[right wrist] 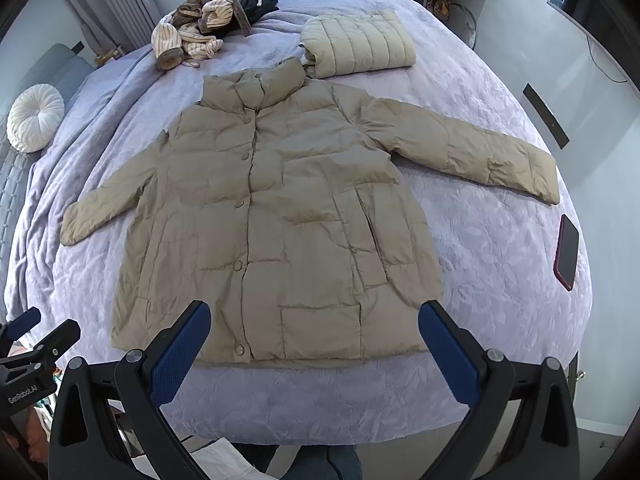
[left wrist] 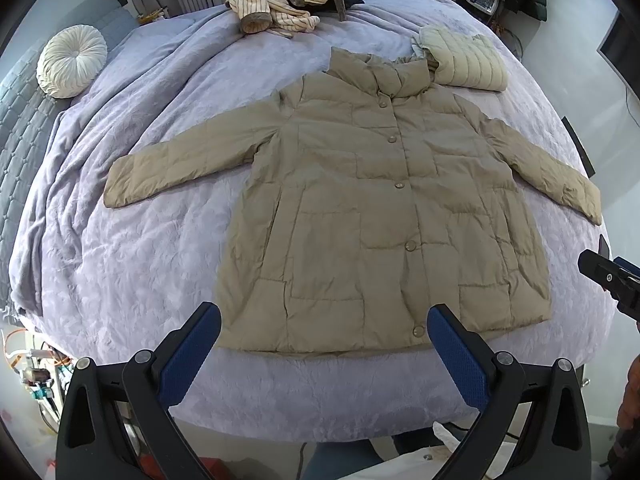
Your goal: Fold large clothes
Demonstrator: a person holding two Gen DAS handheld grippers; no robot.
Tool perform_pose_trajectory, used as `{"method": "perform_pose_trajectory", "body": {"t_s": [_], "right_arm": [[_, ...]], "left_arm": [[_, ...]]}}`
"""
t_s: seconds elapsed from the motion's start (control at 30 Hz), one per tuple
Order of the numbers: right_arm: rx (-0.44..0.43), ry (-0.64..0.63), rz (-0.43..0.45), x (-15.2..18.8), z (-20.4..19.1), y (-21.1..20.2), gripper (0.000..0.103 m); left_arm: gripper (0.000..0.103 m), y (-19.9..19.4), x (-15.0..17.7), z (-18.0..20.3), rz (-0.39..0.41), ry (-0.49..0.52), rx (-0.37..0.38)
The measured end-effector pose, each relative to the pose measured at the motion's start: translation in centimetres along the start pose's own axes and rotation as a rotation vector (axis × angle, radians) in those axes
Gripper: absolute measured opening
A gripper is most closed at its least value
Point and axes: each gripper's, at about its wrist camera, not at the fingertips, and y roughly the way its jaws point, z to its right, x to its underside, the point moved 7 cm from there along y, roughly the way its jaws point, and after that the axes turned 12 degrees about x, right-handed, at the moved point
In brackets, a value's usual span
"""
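Observation:
A tan padded jacket [left wrist: 372, 208] lies flat and buttoned on the lavender bed cover [left wrist: 140, 248], collar at the far side, both sleeves spread outward. It also shows in the right wrist view [right wrist: 280, 220]. My left gripper [left wrist: 324, 332] is open and empty, held above the jacket's near hem. My right gripper [right wrist: 314, 328] is open and empty, also above the near hem, further right. The right gripper's black body [left wrist: 612, 280] shows at the right edge of the left wrist view.
A folded cream quilted jacket [right wrist: 358, 42] lies beyond the collar. A pile of striped clothes [right wrist: 196, 20] sits at the far side. A round white cushion [right wrist: 36, 118] is at the left. A phone with a red case [right wrist: 567, 252] lies near the right bed edge.

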Motion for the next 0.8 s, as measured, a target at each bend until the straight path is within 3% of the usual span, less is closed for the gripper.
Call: {"method": "perform_pose_trajectory", "body": {"t_s": [0.8], "right_arm": [[0.001,0.012,-0.028,0.1,-0.3,1.1,0.103]], "left_arm": [[0.103,0.7,0.0,-0.5,-0.017,0.001,-0.009]]}}
